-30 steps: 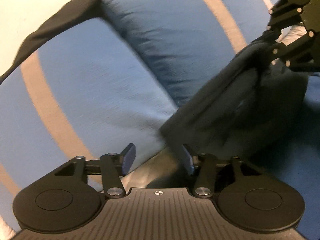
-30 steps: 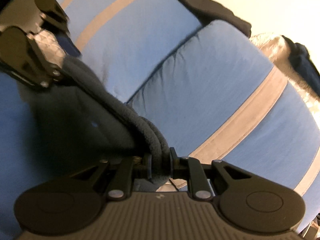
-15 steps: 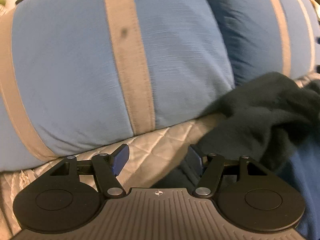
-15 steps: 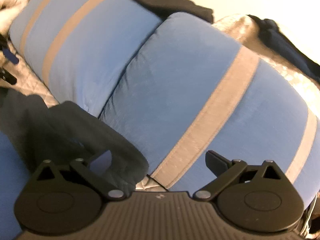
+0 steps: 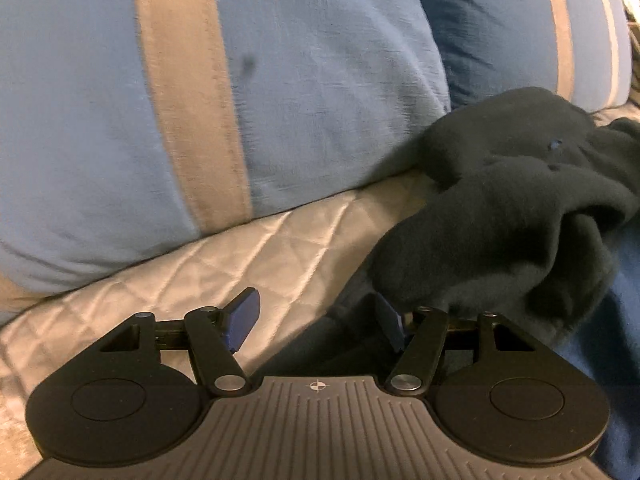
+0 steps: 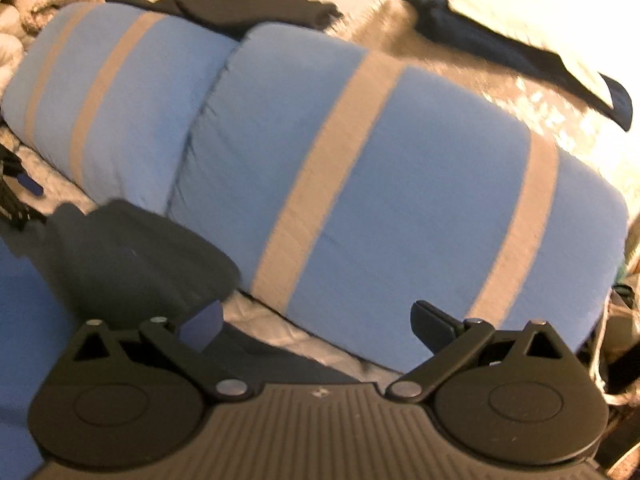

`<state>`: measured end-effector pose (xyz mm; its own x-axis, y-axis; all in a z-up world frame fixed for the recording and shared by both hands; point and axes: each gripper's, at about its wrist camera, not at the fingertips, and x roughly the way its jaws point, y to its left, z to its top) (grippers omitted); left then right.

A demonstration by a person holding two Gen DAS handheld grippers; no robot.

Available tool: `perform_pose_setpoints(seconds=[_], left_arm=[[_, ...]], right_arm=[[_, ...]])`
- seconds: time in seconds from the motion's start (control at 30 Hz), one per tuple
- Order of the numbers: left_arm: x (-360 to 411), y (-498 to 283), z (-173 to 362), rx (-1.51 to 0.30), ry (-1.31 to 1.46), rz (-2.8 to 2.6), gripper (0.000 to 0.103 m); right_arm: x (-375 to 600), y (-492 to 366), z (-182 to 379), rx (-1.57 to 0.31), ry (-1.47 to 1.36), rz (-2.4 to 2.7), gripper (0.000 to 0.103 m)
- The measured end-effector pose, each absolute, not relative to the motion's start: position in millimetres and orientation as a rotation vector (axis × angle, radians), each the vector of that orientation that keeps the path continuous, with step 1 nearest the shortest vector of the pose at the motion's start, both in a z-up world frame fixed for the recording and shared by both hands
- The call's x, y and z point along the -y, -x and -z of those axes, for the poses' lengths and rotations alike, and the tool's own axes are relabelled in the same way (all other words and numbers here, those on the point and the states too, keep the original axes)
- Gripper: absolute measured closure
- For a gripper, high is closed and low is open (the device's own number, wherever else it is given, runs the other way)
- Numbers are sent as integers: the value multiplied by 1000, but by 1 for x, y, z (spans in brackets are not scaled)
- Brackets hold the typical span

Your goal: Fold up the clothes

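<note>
Quilted bedspread (image 5: 168, 268), dark garment (image 5: 500, 208) dropped (both tongs now empty)

We saw a bed covered with a pale quilted satin bedspread (image 5: 256, 248). On it lay two blue pillows with tan stripes (image 6: 400, 184) and a crumpled dark fleece garment (image 5: 500, 208) beside them.

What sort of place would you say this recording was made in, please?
Most likely a bedroom, on a bed: two blue pillows with tan stripes lie on a quilted cream bedspread, and a dark garment lies crumpled beside them.
</note>
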<state>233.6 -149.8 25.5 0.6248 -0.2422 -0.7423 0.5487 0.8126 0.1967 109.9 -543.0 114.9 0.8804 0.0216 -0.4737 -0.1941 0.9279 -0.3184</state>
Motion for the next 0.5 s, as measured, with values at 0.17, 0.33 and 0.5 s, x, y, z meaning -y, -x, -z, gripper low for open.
perform_pose_setpoints(seconds=[0.17, 0.33, 0.5], left_arm=[[168, -231, -27, -807, -533, 457, 78], [185, -229, -28, -839, -626, 434, 85], [189, -224, -21, -825, -625, 352, 84]], right_arm=[[572, -130, -101, -552, 360, -78, 0], [578, -160, -90, -575, 422, -39, 0], [566, -191, -74, -627, 398, -78, 0]])
